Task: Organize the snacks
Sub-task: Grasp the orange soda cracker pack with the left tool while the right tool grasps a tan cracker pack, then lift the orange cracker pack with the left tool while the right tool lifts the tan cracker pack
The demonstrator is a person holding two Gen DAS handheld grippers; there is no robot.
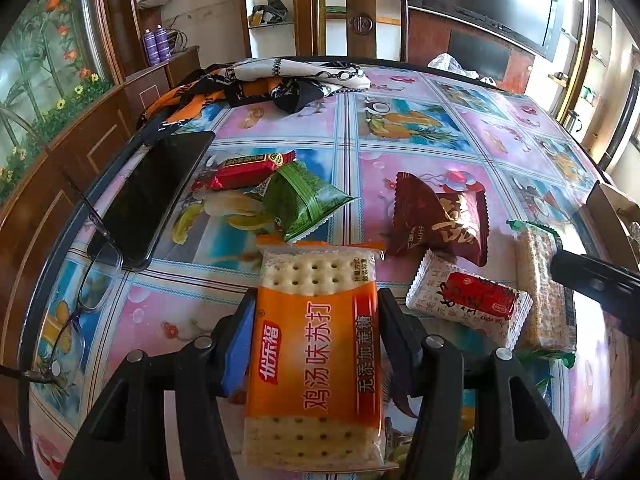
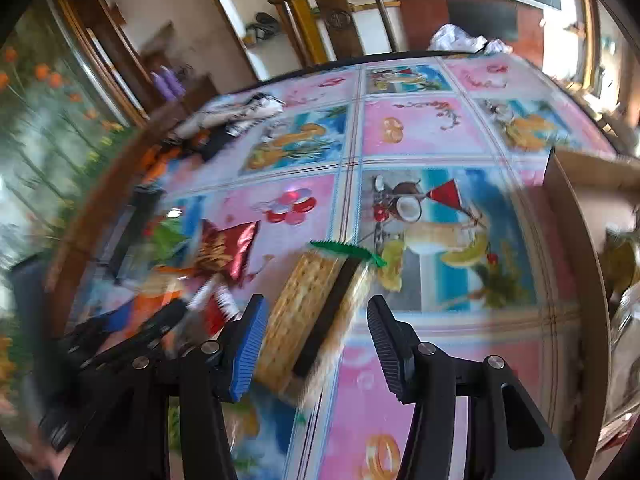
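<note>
Left gripper [image 1: 316, 316] fingers clamped on an orange soda cracker pack [image 1: 316, 344] reading "优乐福 鸡汤味苏打 无添加蔗糖", low over the desk [image 1: 420, 132]. At 2 o'clock of it, a white-and-red packet [image 1: 468, 300], lettering illegible, beside a maroon bag [image 1: 440, 220]; at 12, a green pouch [image 1: 304, 200]. Right gripper [image 2: 316, 336] fingers spread wide, empty, astride a green-edged cracker pack [image 2: 308, 312] lying on the desk.

Bright daylight from two o'clock, glaring on the glossy table [image 1: 420, 148]. Sharp left view; motion-blurred right view, worst toward nine o'clock. Fisheye-bent edges.
</note>
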